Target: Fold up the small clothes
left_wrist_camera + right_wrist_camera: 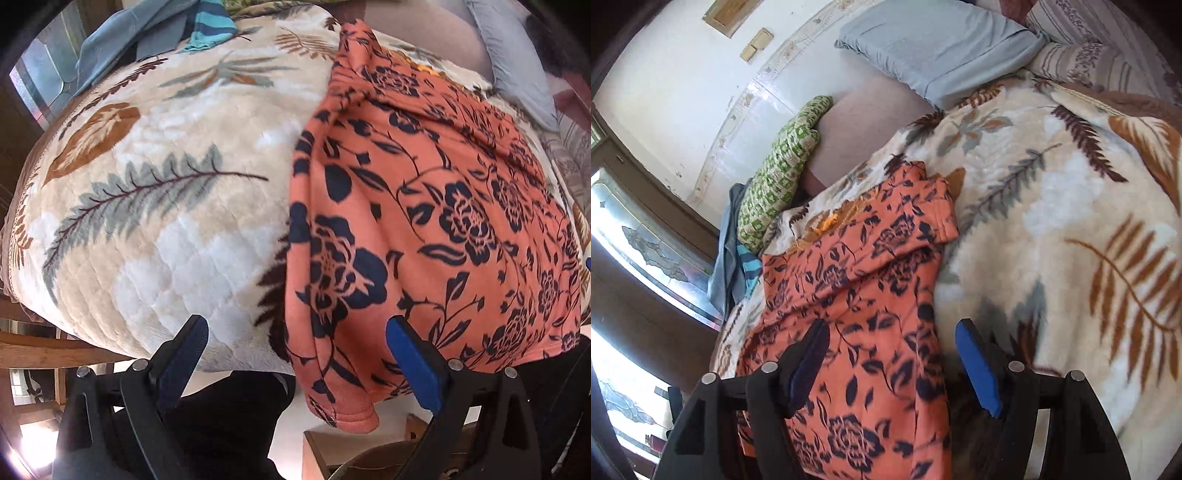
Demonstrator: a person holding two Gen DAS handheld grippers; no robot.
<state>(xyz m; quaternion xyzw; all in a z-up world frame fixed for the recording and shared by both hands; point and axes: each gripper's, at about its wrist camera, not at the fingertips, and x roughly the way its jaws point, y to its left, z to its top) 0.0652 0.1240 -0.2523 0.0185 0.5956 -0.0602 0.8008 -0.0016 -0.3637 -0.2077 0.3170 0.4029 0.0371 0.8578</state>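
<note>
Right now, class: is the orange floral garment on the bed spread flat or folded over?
Folded over. The orange floral garment shows a layer doubled back across its upper part, lying on the leaf-print blanket.

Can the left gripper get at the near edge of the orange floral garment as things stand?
Probably yes. The left gripper is open with nothing between its fingers, and the orange floral garment lies uncovered on the leaf-print blanket, its near edge right ahead.
</note>
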